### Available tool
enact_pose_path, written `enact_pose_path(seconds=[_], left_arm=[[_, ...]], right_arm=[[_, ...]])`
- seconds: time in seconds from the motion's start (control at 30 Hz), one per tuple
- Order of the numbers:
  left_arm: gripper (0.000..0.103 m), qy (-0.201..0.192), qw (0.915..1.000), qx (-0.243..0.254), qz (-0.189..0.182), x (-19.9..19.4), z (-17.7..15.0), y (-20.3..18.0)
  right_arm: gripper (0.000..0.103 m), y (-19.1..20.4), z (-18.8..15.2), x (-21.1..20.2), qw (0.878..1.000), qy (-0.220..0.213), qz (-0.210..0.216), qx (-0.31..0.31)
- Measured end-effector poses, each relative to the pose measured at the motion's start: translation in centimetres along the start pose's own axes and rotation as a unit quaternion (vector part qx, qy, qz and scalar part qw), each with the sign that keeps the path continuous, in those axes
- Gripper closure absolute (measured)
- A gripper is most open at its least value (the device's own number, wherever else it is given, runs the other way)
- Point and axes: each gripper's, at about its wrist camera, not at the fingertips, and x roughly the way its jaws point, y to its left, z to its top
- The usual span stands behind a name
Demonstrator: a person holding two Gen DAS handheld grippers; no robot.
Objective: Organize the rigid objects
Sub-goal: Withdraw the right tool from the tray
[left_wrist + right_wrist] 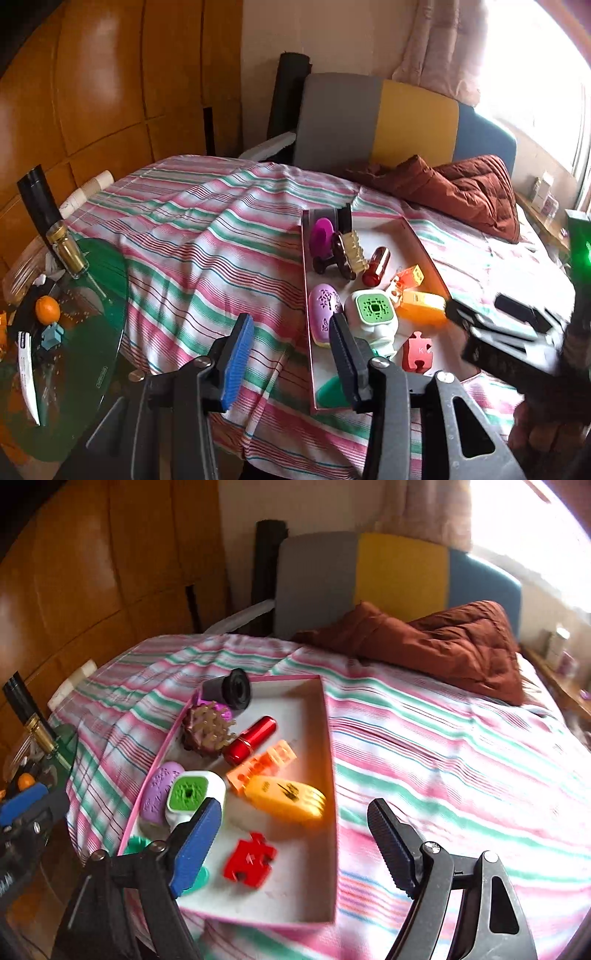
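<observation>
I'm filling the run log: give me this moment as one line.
left tool: open, empty | right tool: open, empty | box: on striped bedsheet, holds small objects | red puzzle piece: in box

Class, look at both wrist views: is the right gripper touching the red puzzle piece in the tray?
Apart. The right wrist view shows the right gripper open and empty, with bare tray floor between its blue finger and the red puzzle piece.
</observation>
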Motion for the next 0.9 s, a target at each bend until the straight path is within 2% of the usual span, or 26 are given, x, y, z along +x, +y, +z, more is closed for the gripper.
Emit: enact_pose_path(seconds=[0.03, 0.1, 0.2, 0.3, 0.47, 0.73, 0.77, 0.83, 0.9], left_arm=[[0.042, -0.003, 1.0000, -0.002, 0.002, -0.2, 0.0, 0.0], [0.034, -0.007, 0.9999, -0.010, -0.002, -0.6, -0.1, 0.0], [0.034, -0.006, 0.9998, -0.016, -0.008, -0.9, -0.3, -0.1], [0.034, -0.006, 0.9999, -0.013, -0.003, -1.2, -0.5, -0.5], [0.034, -0.029, 0.9994, -0.004, 0.019, -2.3, -0.8, -1.0], [0.034, -0.035, 0.9991, -0.001, 0.023, -2.8, -1.0, -0.8], [0.035, -0.036, 0.9991, 0.002, 0.022, -2.9, -1.0, -0.8], [0.044, -0.042, 0.9988, 0.005, 0.025, -3.0, -1.1, -0.8], [0.046, -0.048, 0.9984, 0.006, 0.028, -3.2, -1.1, -0.8]], right_arm=[[0.020, -0.1, -0.4, -0.5, 1.000, -0.004, -0.008, 0.006], [0.020, -0.4, -1.3, -1.4, 1.000, -0.010, -0.018, 0.011], [0.020, -0.7, -2.2, -2.3, 0.999, -0.014, -0.024, 0.020], [0.020, -0.8, -2.7, -2.9, 0.999, -0.017, -0.021, 0.024], [0.020, -0.2, -3.2, -3.5, 0.999, -0.021, -0.015, 0.020], [0.020, 0.5, -3.3, -4.0, 0.999, -0.027, -0.013, 0.012], [0.020, 0.6, -3.2, -4.0, 0.999, -0.027, -0.013, 0.012], [0.020, 0.7, -3.2, -4.0, 0.999, -0.027, -0.013, 0.011], [0.020, 0.8, -3.2, -4.1, 0.999, -0.027, -0.013, 0.010]])
